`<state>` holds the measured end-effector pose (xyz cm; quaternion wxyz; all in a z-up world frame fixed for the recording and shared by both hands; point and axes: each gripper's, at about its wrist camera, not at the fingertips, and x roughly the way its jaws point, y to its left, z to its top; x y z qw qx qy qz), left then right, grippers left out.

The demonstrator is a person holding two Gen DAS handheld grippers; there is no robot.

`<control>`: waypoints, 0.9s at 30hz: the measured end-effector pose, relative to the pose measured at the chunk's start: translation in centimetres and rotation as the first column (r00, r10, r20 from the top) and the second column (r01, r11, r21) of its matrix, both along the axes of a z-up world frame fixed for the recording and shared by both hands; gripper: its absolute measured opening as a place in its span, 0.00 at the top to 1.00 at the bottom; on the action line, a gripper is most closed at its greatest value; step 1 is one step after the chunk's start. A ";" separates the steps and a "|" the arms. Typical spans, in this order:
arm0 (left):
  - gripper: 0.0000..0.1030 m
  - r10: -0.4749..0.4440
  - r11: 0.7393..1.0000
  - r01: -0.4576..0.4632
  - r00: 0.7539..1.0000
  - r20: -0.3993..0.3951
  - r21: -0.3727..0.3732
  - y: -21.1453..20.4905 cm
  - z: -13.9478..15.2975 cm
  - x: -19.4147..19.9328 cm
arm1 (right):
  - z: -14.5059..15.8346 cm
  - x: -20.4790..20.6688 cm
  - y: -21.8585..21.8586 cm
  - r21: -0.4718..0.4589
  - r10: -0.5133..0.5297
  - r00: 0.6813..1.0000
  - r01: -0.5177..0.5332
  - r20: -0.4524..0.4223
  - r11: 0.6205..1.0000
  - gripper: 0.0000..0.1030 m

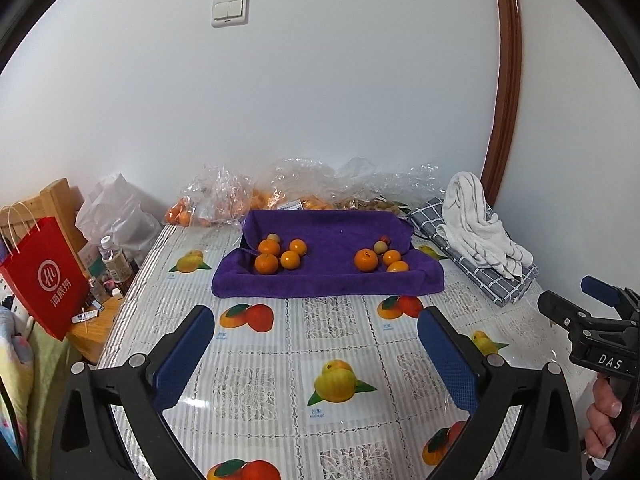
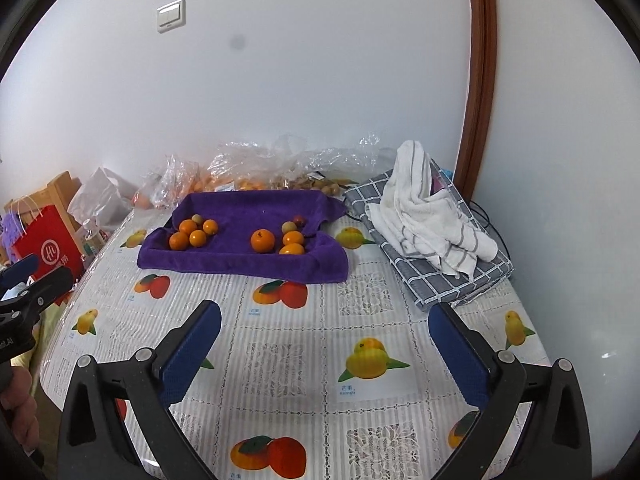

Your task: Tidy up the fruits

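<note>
A purple towel (image 1: 328, 280) (image 2: 240, 264) lies at the far middle of the table. On its left side sit several oranges (image 1: 267, 263) (image 2: 179, 241) and one small pale fruit (image 1: 273, 237). On its right side sit oranges (image 1: 366, 260) (image 2: 262, 240) and small pale fruits (image 1: 380, 246) (image 2: 288, 227). My left gripper (image 1: 316, 344) is open and empty, well in front of the towel. My right gripper (image 2: 326, 344) is open and empty too, also short of the towel; it also shows in the left wrist view (image 1: 576, 312).
Clear plastic bags of fruit (image 1: 280, 192) (image 2: 256, 168) lie behind the towel against the wall. A white towel on a grey checked cloth (image 1: 480, 236) (image 2: 432, 232) lies at the right. A red paper bag (image 1: 44, 276) and bottles (image 1: 114, 260) stand off the table's left edge.
</note>
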<state>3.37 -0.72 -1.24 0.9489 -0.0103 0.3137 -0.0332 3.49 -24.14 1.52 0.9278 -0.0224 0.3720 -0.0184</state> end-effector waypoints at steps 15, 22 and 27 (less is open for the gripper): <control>0.00 -0.018 1.000 0.018 1.000 -0.015 -0.006 -0.5 -0.5 -0.2 | -0.5 -0.1 -0.1 0.000 -0.009 1.000 0.009 -0.008 1.000 0.01; 0.00 -0.022 1.000 0.022 1.000 -0.022 -0.011 -0.4 -0.5 -0.1 | -0.7 0.0 -0.2 0.002 -0.006 1.000 0.006 -0.008 1.000 0.01; 0.00 -0.021 1.000 0.021 1.000 -0.022 -0.012 -0.3 -0.5 -0.1 | -0.9 0.0 -0.3 0.003 -0.011 1.000 0.011 -0.010 1.000 0.01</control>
